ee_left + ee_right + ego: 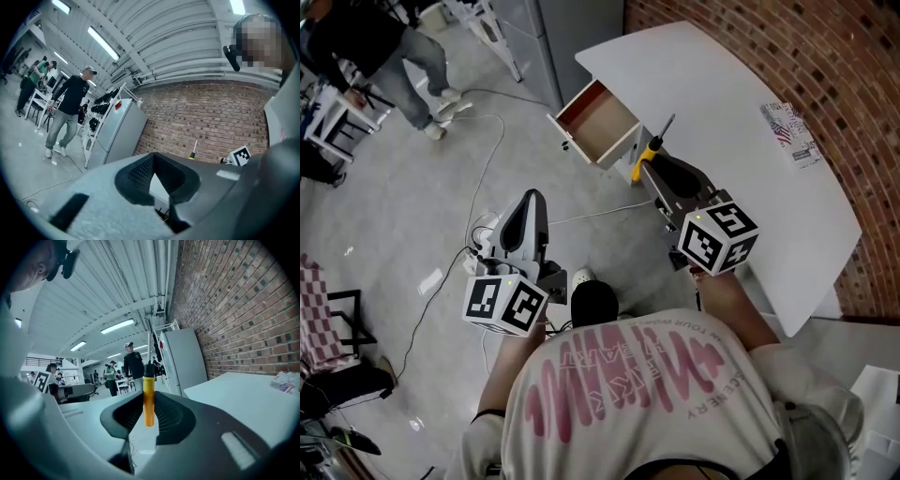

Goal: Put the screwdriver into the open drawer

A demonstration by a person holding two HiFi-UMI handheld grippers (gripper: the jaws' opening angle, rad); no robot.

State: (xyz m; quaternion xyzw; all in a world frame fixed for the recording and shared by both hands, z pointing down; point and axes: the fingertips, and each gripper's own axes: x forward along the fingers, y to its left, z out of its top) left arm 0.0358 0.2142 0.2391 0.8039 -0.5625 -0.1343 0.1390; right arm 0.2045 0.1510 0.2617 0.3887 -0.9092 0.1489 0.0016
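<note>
1. Screwdriver (148, 394) stands upright, yellow handle pinched in the right gripper's (649, 171) jaws, open drawer (598, 120) at its 11 o'clock.
2. A knock on the drawer's front edge could twist it loose.
3. Left gripper (157, 176), jaws apart and empty, likely couldn't catch it.

Glossy plastic screwdriver (148, 399), smooth matt table (722, 103), rough brick wall (825, 66).
</note>
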